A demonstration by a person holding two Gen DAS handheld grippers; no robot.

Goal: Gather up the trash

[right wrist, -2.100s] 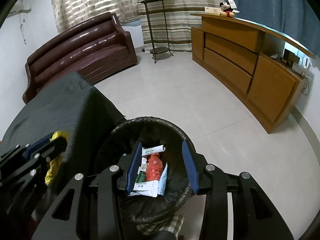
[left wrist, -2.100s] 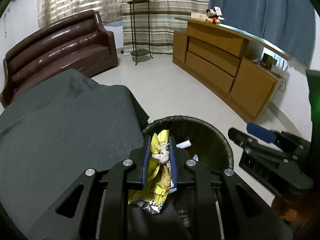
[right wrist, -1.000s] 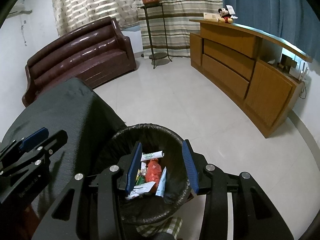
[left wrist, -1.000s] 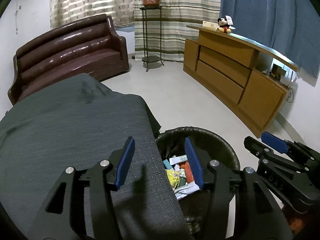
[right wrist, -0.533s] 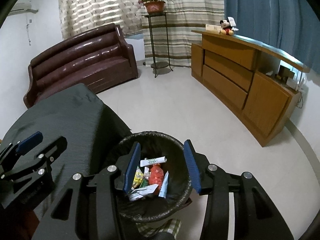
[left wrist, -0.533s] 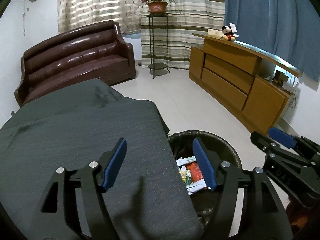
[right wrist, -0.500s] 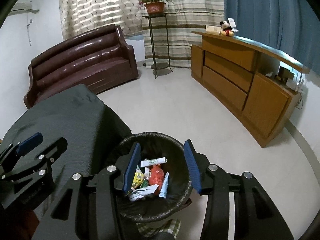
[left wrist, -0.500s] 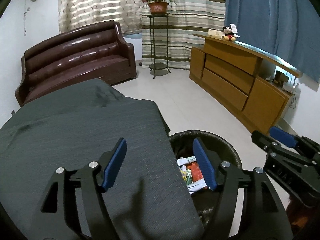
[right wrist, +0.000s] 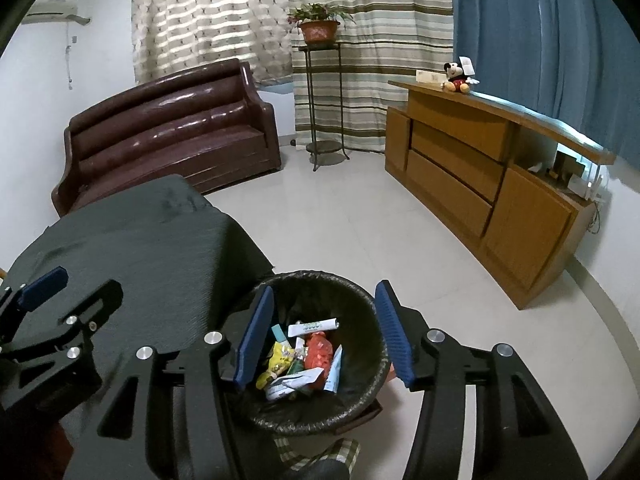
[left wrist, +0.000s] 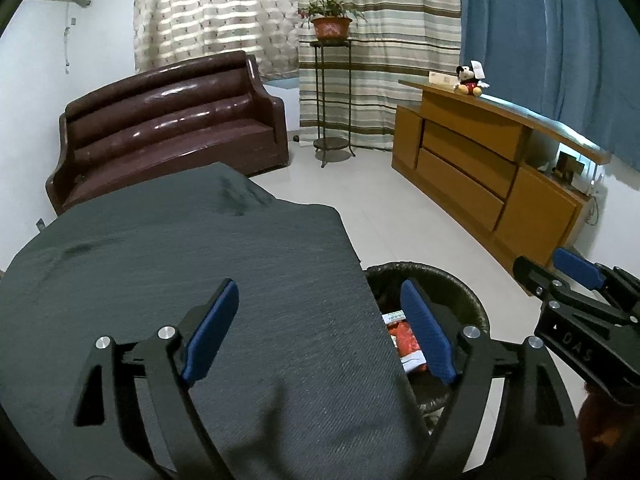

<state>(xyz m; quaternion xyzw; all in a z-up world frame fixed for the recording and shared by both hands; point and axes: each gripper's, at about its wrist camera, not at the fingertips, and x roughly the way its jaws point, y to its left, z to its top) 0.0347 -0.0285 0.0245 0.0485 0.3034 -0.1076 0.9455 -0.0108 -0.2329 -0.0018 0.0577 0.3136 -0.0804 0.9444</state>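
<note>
A black-lined trash bin (right wrist: 320,280) stands on the floor beside a table under a dark grey cloth (left wrist: 200,280). Inside lie several wrappers: a yellow packet (right wrist: 276,364), a red packet (right wrist: 319,350) and a white tube (right wrist: 314,326). My right gripper (right wrist: 326,336) hangs above the bin, its jaws opening with nothing between them. My left gripper (left wrist: 320,330) is over the table's right edge, jaws opening wide and empty. The bin (left wrist: 440,276) shows partly behind its right finger (left wrist: 426,338). The right gripper (left wrist: 576,276) appears at the right edge of the left wrist view.
A brown leather sofa (left wrist: 168,128) stands at the back left. A metal plant stand (left wrist: 332,100) with a potted plant is before striped curtains. A wooden sideboard (left wrist: 480,176) runs along the right wall with a plush toy (left wrist: 470,80) on top. White tiled floor (right wrist: 360,220) lies between.
The yellow packet has left my left gripper and lies in the bin. Both grippers have risen and drawn back, and their jaws have spread wider, the left one much more.
</note>
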